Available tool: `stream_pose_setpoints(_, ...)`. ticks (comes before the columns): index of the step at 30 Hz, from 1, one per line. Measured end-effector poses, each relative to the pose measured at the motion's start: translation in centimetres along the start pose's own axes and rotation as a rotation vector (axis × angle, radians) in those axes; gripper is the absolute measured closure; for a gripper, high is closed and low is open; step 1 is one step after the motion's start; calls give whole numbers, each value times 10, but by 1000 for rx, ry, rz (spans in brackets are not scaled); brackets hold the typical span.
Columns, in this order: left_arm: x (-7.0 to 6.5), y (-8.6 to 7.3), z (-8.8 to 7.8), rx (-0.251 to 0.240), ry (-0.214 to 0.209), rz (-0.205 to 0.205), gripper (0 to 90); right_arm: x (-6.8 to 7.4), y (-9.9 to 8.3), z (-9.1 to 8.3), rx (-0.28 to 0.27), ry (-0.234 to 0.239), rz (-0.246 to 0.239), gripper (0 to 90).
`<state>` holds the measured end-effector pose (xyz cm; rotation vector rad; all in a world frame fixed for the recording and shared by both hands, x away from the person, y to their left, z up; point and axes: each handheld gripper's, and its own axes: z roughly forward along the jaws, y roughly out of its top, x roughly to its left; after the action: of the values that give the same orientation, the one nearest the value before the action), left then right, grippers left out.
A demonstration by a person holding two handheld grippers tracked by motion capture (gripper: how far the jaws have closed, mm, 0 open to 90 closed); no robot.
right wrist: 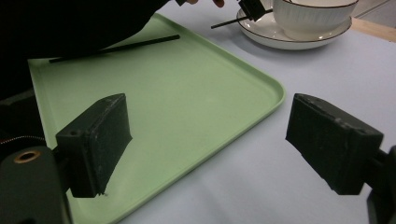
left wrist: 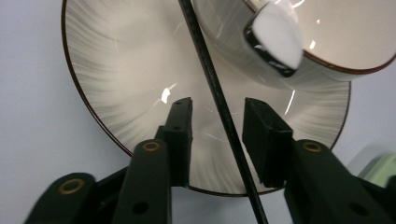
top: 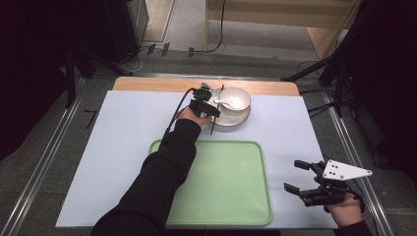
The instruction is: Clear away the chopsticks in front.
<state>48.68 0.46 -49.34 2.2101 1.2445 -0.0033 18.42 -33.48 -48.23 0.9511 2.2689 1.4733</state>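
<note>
A white plate point(top: 237, 121) point(left wrist: 121, 60) at the back of the mat carries a white bowl point(top: 237, 97) point(left wrist: 327, 42) with a white spoon point(top: 224, 102) point(left wrist: 278, 35) in it. A black chopstick point(top: 213, 127) point(left wrist: 205, 60) lies across the plate's left side. My left gripper point(top: 214, 111) point(left wrist: 217, 109) hovers just over the plate, its jaws on either side of that chopstick with a gap at each pad. My right gripper point(top: 292, 175) point(right wrist: 212, 126) stands open with nothing between its pads, to the right of the green tray point(top: 231, 182) point(right wrist: 177, 93). A second black chopstick point(right wrist: 116, 46) lies on the tray.
A pale mat point(top: 123, 128) covers the table, with a strip of bare wood point(top: 157, 84) along its far edge. The left forearm point(top: 162, 172) crosses the tray's left part. Metal rails point(top: 44, 162) and dark stands flank the table.
</note>
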Motion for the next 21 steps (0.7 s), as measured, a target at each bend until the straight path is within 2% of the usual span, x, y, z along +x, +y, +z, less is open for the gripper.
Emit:
stream_pose_setpoints(7, 4, -1, 6, 7, -6, -50, 810, -1, -1, -1, -1, -1, 2, 142)
stream_pose_setpoints(8, 3, -1, 7, -4, 4, -69, 820, -1, -1, 0, -1, 0, 1, 143)
stream_pose_setpoints(10, 3, 0, 7, -6, 13, -77, 843, -1, -1, 0, -1, 1, 0, 142)
stream_pose_setpoints(14, 5, -1, 6, -10, 10, -121, 859, -1, -1, 0, 0, 1, 0, 142)
stream_pose_setpoints(19, 6, 0, 2, -6, 14, -127, 862, -1, -1, 0, 0, 3, -1, 143)
stream_pose_setpoints(21, 8, 1, -4, -19, 5, -138, 863, -1, -1, 0, 1, 3, -1, 143)
